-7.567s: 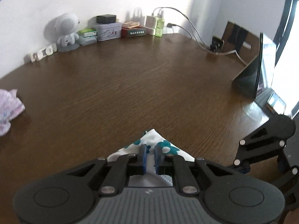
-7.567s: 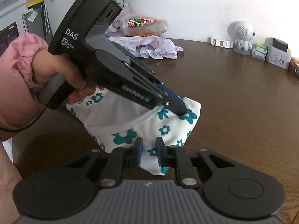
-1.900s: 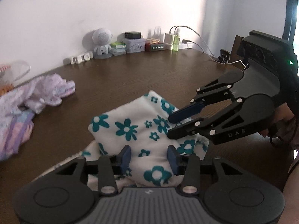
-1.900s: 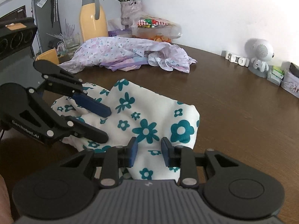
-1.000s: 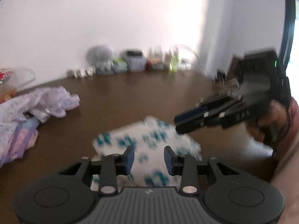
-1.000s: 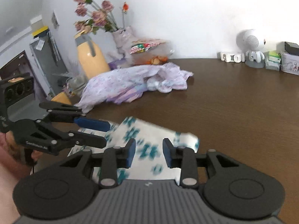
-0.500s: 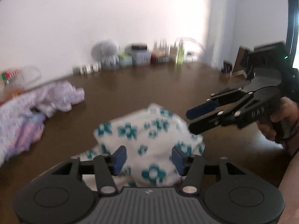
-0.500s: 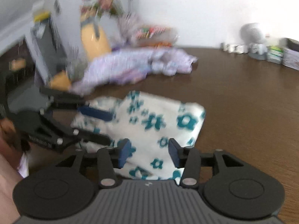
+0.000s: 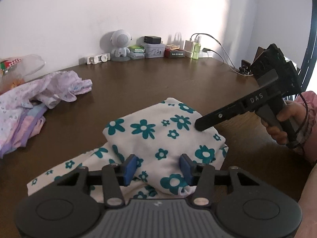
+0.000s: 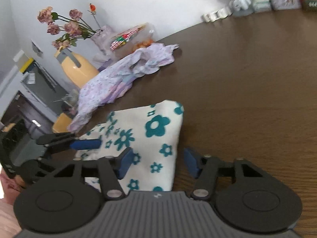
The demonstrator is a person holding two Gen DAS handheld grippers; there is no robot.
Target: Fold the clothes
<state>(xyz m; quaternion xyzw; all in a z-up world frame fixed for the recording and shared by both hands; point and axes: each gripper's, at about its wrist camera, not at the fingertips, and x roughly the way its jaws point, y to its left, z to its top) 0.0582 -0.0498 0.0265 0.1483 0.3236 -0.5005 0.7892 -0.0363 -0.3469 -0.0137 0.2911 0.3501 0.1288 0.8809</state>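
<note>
Two open grippers, left gripper [image 9: 157,166], right gripper [image 10: 157,163], soft floral folded garment [image 9: 164,136]

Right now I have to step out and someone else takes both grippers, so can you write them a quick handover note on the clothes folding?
Left gripper: open, holding nothing, low over the near edge of the flowered cloth.
Right gripper: open, holding nothing, over the cloth's right edge; in the left view its tip sits at the top of the cloth.
The flowered cloth lies in a folded bundle on the brown table, with a loose flap sticking out at its near left.
The purple clothes lie in an unfolded heap to the left.
Left to do: tuck in that flap, then fold the purple heap.
</note>
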